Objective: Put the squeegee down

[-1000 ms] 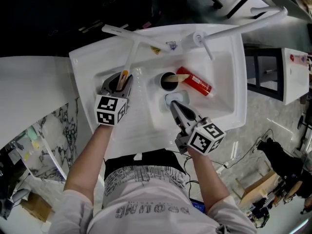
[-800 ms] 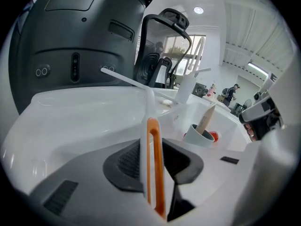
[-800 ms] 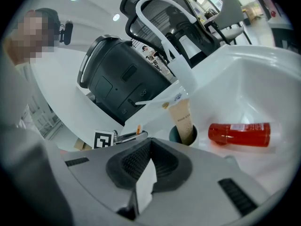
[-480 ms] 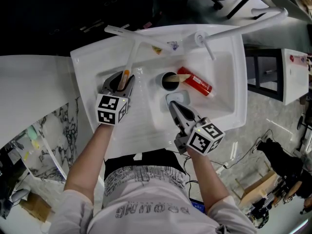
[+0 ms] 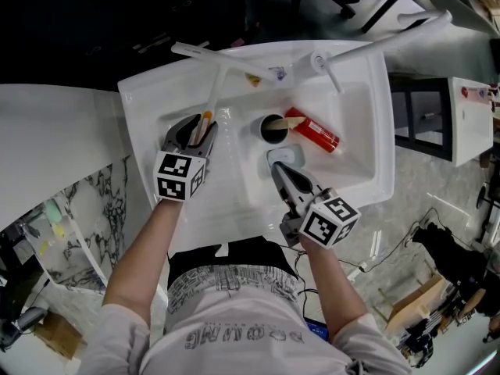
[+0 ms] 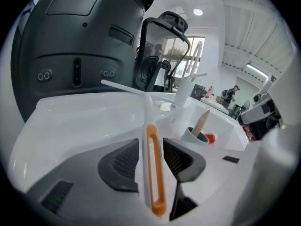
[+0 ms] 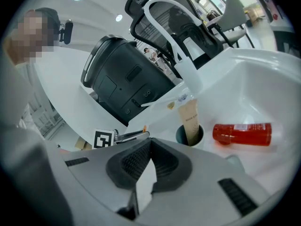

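Just spread left fingers (image 6: 120,166) either side of squeegee (image 6: 154,168) at sink's (image 5: 375,116) 10 o'clock; holding right fingers (image 7: 134,161) pressed together, empty.

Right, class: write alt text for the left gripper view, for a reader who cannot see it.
The left claw, which has just been opening, stands open around an orange-handled squeegee, above a white sink. Further back are a cup holding a tube and a red bottle.

bright overhead glare (fisheye-warped edges)
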Demonstrator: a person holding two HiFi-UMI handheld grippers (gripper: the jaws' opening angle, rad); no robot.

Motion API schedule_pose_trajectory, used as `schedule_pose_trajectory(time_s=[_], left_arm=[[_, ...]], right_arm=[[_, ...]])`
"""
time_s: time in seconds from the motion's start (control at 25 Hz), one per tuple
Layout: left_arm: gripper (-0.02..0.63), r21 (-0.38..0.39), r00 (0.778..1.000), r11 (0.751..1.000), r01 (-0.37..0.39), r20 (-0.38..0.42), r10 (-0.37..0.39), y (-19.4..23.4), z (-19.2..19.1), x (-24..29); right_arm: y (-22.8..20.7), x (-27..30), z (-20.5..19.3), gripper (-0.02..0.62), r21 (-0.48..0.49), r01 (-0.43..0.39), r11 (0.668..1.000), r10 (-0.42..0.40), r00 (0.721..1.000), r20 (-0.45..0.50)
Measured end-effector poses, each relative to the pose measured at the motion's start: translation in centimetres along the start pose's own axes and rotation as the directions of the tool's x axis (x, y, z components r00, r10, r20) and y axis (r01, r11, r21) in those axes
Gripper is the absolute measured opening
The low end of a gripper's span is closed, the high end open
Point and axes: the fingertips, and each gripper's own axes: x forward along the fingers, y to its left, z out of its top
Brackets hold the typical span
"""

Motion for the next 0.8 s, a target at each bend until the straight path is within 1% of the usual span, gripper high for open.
schedule_pose_trajectory(time_s=[0.52,0.8], left_arm=[[0.166,0.011,0.998,1.0,0.003,0.06,-0.004,-0.7,2.1,-3.0],[0.166,0.023,0.995,1.0,0.017,0.096,-0.019,-1.4,3.4,-4.6]], right_arm=[[2.2,-0.4,0.0,0.008,-0.019,-0.018,1.0,0.018,0.999,0.035],[3.4,-0.9,-0.3,0.008,-0.038,-0.003,0.999,0.005,0.999,0.037]])
